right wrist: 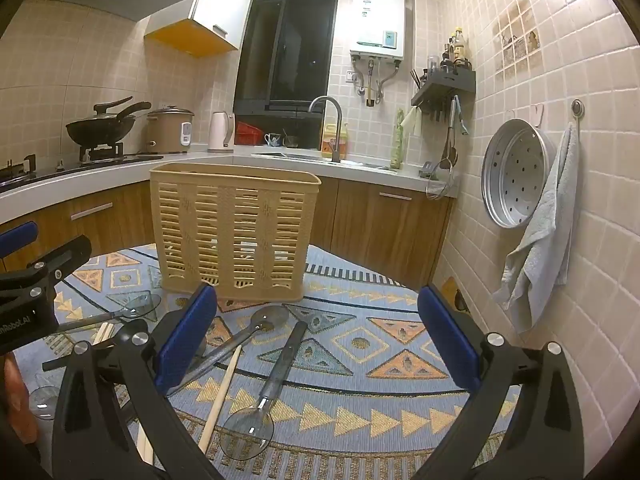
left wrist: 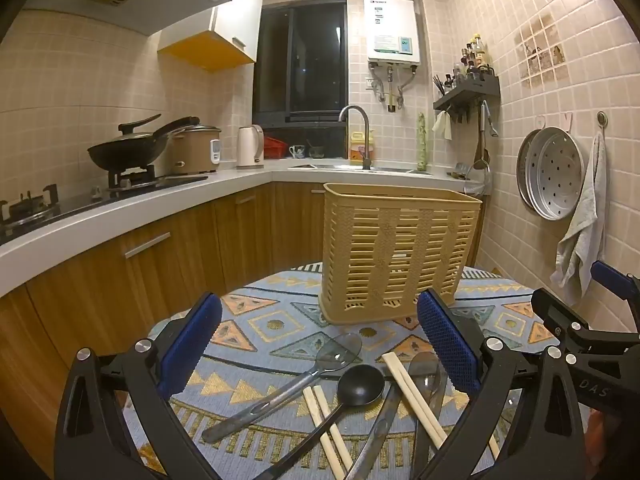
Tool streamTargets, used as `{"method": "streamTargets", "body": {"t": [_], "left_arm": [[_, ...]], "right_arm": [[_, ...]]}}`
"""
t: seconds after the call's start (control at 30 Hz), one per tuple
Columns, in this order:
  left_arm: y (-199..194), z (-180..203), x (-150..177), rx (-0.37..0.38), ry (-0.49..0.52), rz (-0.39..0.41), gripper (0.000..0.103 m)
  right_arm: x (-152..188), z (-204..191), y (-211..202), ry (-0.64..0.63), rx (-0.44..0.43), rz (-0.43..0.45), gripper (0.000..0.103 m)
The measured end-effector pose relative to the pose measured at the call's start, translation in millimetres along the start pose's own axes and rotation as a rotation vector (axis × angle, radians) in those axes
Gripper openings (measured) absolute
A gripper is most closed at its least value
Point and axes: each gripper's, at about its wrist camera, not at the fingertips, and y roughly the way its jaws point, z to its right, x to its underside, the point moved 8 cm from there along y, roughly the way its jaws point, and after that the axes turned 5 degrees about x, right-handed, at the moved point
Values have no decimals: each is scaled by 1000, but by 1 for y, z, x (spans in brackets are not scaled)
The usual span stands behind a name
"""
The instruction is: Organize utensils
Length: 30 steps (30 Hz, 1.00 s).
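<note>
A tan slatted utensil basket (left wrist: 400, 252) (right wrist: 236, 232) stands upright at the far side of a patterned cloth. Before it lie loose utensils. In the left wrist view these are a clear grey spoon (left wrist: 288, 384), a black ladle (left wrist: 356, 388), wooden chopsticks (left wrist: 416, 396) and another grey spoon (left wrist: 428, 376). In the right wrist view a grey spoon (right wrist: 240, 340), a clear-bowled spoon (right wrist: 264, 400) and a chopstick (right wrist: 222, 400) show. My left gripper (left wrist: 320, 348) hovers open above the pile, nothing between its pads. My right gripper (right wrist: 318, 340) is open too, over the cloth right of the pile.
The round table's patterned cloth (right wrist: 400, 360) ends just behind the basket. Wooden cabinets and a white counter (left wrist: 120, 216) run along the left and back, with a wok, rice cooker, kettle and sink. A steamer tray (right wrist: 516, 176) and towel (right wrist: 540, 232) hang on the tiled right wall.
</note>
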Motion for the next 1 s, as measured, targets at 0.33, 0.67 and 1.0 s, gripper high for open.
{"method": "streamTargets", "body": {"t": [0.33, 0.67, 1.0], "left_arm": [[0, 0, 1, 1, -1, 0, 95], [0, 0, 0, 0, 0, 1, 95], [0, 0, 0, 2, -3, -1, 95]], "right_arm": [[2, 2, 0, 7, -6, -7, 96], [2, 0, 2, 1, -4, -6, 96], [3, -2, 1, 1, -2, 0, 96]]}}
